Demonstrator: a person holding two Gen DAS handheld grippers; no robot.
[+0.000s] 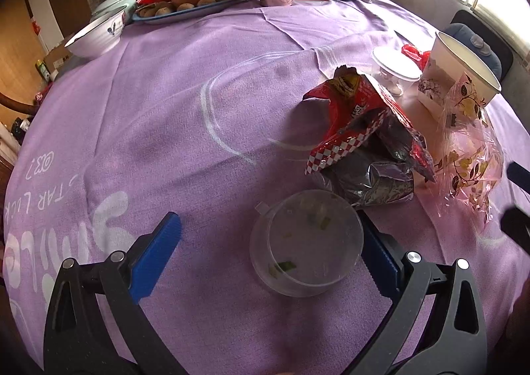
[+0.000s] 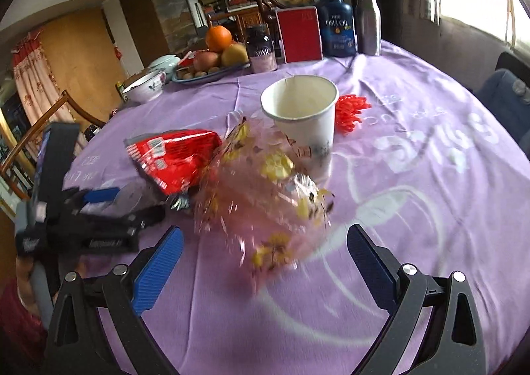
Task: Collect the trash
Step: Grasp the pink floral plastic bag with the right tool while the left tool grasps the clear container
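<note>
Trash litters the purple-clothed counter (image 1: 165,103): a clear plastic cup (image 1: 306,242) sits between the spread left tongs (image 1: 271,252), a crinkled floral wrapper (image 2: 265,196) before the spread right tongs (image 2: 265,262). Approach step, seemingly; next, closing on each.

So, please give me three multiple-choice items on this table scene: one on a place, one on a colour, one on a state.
1. Where does the clear plastic cup lie?
A. on the fruit tray
B. between the left gripper's fingers
C. inside the paper cup

2. What colour is the tablecloth?
A. purple
B. green
C. white

3. How is the right gripper?
A. shut on the paper cup
B. shut on nothing
C. open

Answers: 1 B, the blue fingers flank it; 2 A, purple cloth covers the table; 3 C, its jaws stand wide apart around the floral cellophane wrapper.
</note>
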